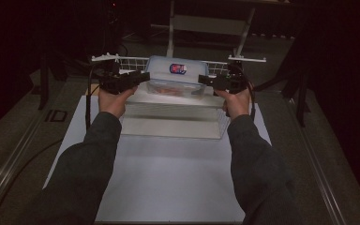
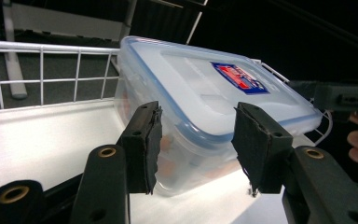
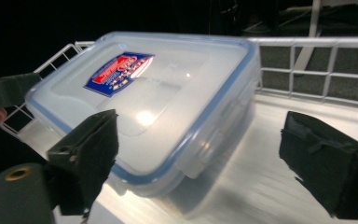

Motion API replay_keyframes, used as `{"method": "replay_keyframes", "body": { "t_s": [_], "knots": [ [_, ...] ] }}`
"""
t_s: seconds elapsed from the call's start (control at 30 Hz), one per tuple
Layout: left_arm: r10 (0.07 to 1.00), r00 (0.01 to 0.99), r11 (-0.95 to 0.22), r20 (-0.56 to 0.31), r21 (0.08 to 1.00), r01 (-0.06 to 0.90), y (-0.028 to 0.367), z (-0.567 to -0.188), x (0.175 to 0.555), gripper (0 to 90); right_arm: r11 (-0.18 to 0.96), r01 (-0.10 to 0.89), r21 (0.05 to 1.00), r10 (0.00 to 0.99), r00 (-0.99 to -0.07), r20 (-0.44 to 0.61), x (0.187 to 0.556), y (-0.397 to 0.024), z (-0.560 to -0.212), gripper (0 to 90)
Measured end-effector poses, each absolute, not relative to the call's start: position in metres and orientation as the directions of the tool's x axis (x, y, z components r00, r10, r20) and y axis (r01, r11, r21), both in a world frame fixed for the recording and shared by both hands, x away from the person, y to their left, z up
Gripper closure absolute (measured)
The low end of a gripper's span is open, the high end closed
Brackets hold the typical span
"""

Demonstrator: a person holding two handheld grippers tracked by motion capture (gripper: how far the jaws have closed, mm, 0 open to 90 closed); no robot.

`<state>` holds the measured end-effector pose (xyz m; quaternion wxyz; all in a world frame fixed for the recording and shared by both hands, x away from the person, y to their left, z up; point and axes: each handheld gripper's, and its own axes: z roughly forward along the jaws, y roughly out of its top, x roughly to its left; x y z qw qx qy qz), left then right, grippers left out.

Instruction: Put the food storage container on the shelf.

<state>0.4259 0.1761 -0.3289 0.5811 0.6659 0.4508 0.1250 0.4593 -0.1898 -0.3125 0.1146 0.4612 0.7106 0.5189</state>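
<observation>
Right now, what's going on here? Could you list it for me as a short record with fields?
Thing in hand: clear plastic box with a blue-rimmed lid and a label
Where it sits: in a white wire basket on the table
Left gripper: shut on the box's near corner
Right gripper: jaws wide apart, not pressing the box
Contents: something orange, too blurred to name

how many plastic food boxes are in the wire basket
1: a clear lidded box with a blue seal and a red-and-blue label, standing in the white wire basket at the far end of the table, between the two grippers. Nothing else shows in the basket.
</observation>
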Motion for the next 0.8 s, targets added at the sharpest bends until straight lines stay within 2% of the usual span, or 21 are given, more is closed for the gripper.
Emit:
{"method": "replay_keyframes", "body": {
  "t_s": [0.27, 0.5, 0.63, 0.8],
  "knots": [
    [0.749, 0.576, 0.052, -0.327, 0.896, 0.441, 0.183, -0.321, 0.416, 50.6, 0.165, 0.460, 0.872, 0.761, -0.622, 0.185, 0.441, -0.196, -0.300, 17.4],
    [0.758, 0.592, 0.002, -0.275, 0.908, 0.419, 0.192, -0.311, 0.400, 46.0, 0.282, 0.372, 0.885, 0.701, -0.710, 0.075, 0.416, -0.191, -0.288, 19.9],
    [0.767, 0.600, -0.048, -0.225, 0.913, 0.405, 0.196, -0.305, 0.388, 43.7, 0.325, 0.352, 0.878, 0.676, -0.735, 0.044, 0.403, -0.189, -0.285, 19.7],
    [0.781, 0.614, -0.166, -0.116, 0.909, 0.382, 0.199, -0.301, 0.370, 40.9, 0.365, 0.339, 0.867, 0.654, -0.756, 0.020, 0.387, -0.189, -0.285, 18.6]
  ]
}}
